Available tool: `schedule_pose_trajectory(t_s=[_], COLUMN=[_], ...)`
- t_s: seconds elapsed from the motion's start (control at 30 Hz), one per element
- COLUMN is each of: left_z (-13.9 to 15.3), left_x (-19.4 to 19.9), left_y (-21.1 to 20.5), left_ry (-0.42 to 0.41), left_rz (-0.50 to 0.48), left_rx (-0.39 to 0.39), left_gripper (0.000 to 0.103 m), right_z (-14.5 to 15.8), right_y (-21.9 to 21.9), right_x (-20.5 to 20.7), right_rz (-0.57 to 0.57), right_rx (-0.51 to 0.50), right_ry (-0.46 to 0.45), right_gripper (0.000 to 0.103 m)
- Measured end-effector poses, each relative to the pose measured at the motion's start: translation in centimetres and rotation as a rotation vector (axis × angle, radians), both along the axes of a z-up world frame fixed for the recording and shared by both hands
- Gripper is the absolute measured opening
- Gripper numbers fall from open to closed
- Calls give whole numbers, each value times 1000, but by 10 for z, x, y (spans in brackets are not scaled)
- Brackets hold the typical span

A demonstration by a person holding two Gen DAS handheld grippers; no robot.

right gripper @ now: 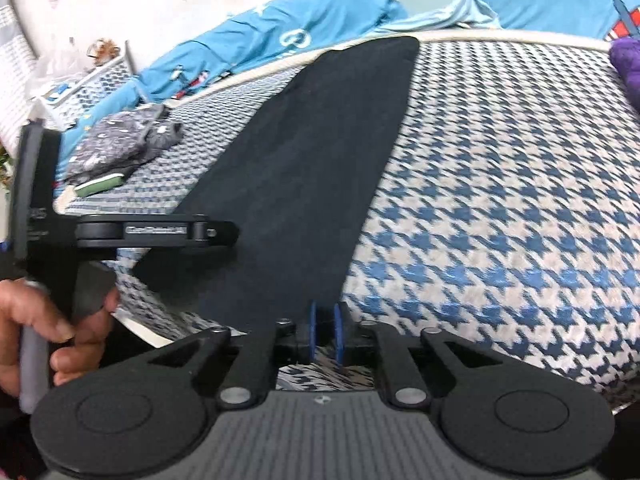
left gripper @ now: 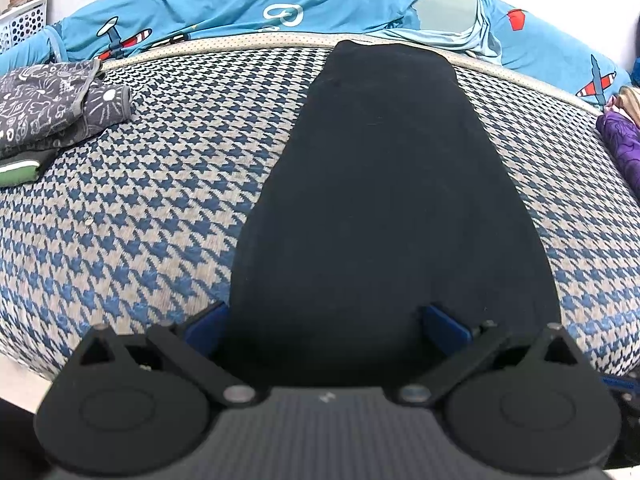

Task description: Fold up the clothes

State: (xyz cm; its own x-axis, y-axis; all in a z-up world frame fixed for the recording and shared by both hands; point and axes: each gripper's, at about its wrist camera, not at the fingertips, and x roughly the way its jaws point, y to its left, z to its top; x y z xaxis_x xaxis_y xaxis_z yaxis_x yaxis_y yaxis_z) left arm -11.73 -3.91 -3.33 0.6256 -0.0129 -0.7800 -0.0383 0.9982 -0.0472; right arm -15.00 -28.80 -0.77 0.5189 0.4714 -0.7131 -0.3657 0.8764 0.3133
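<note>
A long black garment [left gripper: 380, 184] lies flat on the blue-and-white houndstooth bed cover [left gripper: 140, 208] and stretches away to the far edge. My left gripper [left gripper: 326, 326] is open. Its blue fingers [left gripper: 208, 328] stand wide apart, one at each side of the garment's near end. In the right wrist view the same garment [right gripper: 304, 168] runs off to the upper left. My right gripper [right gripper: 326, 332] sits at the garment's near right corner. Its two blue fingers [right gripper: 314, 332] are almost together, with dark cloth in the narrow gap. A person's hand [right gripper: 60, 328] holds the left tool's black body [right gripper: 132, 232].
A folded grey patterned pile [left gripper: 52, 100] with a green item [left gripper: 20, 170] under it lies at the left. A blue airplane-print blanket [left gripper: 240, 8] is bunched along the far side. Purple cloth [left gripper: 624, 148] is at the right. A white basket [left gripper: 24, 20] stands at the far left.
</note>
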Motion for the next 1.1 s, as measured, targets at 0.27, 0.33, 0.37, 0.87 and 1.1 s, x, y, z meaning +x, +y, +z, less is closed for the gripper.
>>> schedule_pose_trajectory(t_s=[0.27,0.33,0.37,0.87,1.1], left_z=[0,0,0,1,2], left_x=[-1,-1,-1,0,-3], left_y=[0,0,0,2,-5], left_ry=[-2,-2,-3,-1,-17], left_rz=[-1,0,0,10,-5], left_rx=[2,-1,-1,-6,22], left_gripper=[103,103,103,103,103], right_z=[-16,-19,-19,-1,0], right_y=[7,9,10,12,21], right_x=[12,12,12,0,-5], right_rz=[16,21,25,111,137], right_rx=[38,40,36,-60,-140], right_ry=[69,73,67,64,29], right_gripper=[23,20,17,9,10])
